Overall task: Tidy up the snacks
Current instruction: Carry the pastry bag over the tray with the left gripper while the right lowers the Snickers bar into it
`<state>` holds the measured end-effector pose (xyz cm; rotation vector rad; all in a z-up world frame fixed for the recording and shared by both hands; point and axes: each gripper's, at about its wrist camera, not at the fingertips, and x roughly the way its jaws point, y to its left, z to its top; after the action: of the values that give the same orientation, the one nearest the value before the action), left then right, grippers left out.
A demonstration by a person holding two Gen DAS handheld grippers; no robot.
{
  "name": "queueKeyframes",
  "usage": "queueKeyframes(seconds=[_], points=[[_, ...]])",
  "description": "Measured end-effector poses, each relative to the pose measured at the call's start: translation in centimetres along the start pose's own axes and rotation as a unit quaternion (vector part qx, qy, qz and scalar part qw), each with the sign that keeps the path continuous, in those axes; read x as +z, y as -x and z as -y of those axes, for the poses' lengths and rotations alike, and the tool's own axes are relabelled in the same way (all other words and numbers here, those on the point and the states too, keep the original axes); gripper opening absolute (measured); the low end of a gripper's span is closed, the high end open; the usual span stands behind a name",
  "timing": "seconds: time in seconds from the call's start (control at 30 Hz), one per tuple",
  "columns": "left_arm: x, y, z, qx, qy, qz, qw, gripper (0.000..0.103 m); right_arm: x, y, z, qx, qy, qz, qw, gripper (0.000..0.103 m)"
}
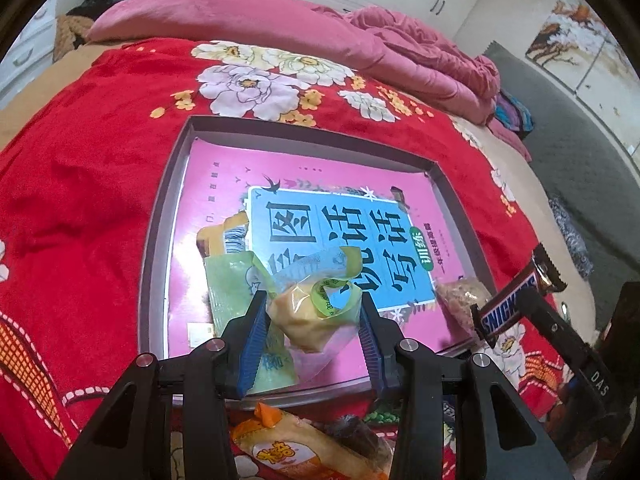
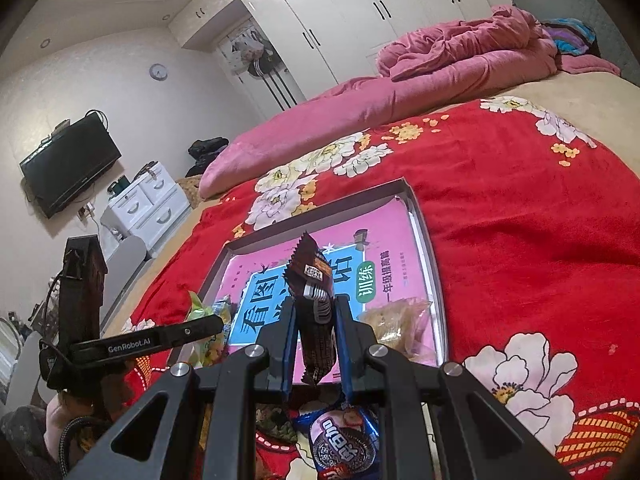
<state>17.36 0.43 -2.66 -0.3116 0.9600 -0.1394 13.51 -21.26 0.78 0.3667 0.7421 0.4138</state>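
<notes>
Crinkly clear wrapping is all the left gripper (image 1: pixel 314 320) pinches, so the yellow cake (image 1: pixel 304 316) at lower centre could slide out over the tray (image 1: pixel 168 184). At lower centre the right gripper (image 2: pixel 316 332) clamps a chocolate bar (image 2: pixel 314 304) upright; tilted, it may miss the tray.

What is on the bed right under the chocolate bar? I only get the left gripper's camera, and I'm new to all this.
Observer: In the right camera, an Oreo packet lies just below the right gripper, outside the tray.
Operator: Is the bar gripped tightly?
Observer: Yes, the Snickers bar stands upright, pinched between both pads.
Operator: Anything else in the room?
Observer: A television hangs on the wall, with a round clock beyond it.
</notes>
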Motion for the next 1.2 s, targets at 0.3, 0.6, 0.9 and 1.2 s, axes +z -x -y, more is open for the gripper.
queueKeyframes(seconds=[0.3,0.6,0.9,1.2], points=[[-0.3,-0.8,1.1,0.013,-0.029,-0.010,0.9995,0.045,-0.3,-1.2,0.6,-0.001,-0.015,-0.012,1.000,0.018],[-0.7,-1.6,1.5,0.022,-0.042,-0.029,0.9985,0.045,-0.8,-1.8,1.4,0.000,-0.035,-0.023,0.999,0.018],[-0.8,-1.9,1.0,0.022,-0.032,-0.036,0.9986,0.045,-1.2,-2.4,2.1,0.036,-0.069,-0.035,0.996,0.019],[-1.1,-2.2,0.9,0.021,-0.026,-0.041,0.9986,0.045,-1.5,-2.7,1.6,0.016,-0.055,-0.044,0.997,0.023]])
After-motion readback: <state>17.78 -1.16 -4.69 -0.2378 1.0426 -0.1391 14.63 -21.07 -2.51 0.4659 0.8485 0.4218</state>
